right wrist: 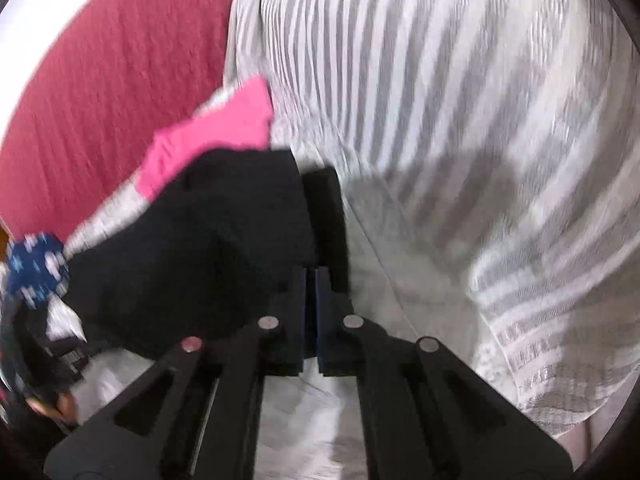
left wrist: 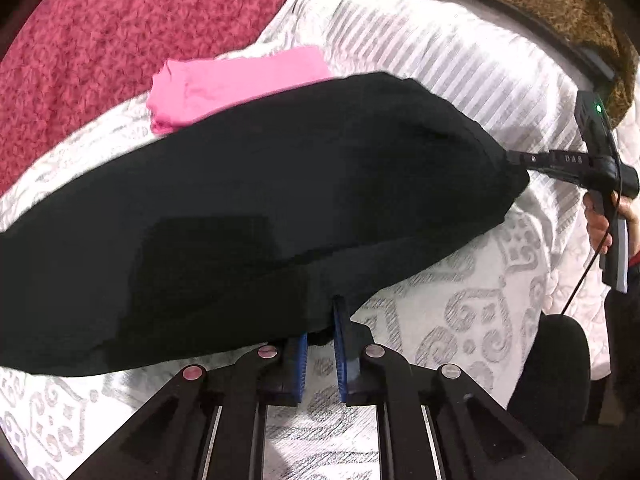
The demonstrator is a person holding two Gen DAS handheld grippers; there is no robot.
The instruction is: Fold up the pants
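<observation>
Left wrist view: the left gripper [left wrist: 320, 320], at 6 o'clock, pinches the near hem of the soft black fabric pants [left wrist: 260, 208] between its blue-padded fingers [left wrist: 340, 344]. The pants hang stretched across the middle above the white-and-grey patterned bedspread [left wrist: 460, 312]. At 3 o'clock the right gripper [left wrist: 516, 157] clamps their far edge. A folded pink cloth [left wrist: 224, 84] lies at 11 o'clock, beside a red knitted blanket [left wrist: 100, 40].

Right wrist view: blurred; the right gripper's jaws are drawn nearly together on a black edge of the pants, which fill 9 o'clock. The cloth looks limp, light and prone to sagging, so corners and hems are the best holds.
</observation>
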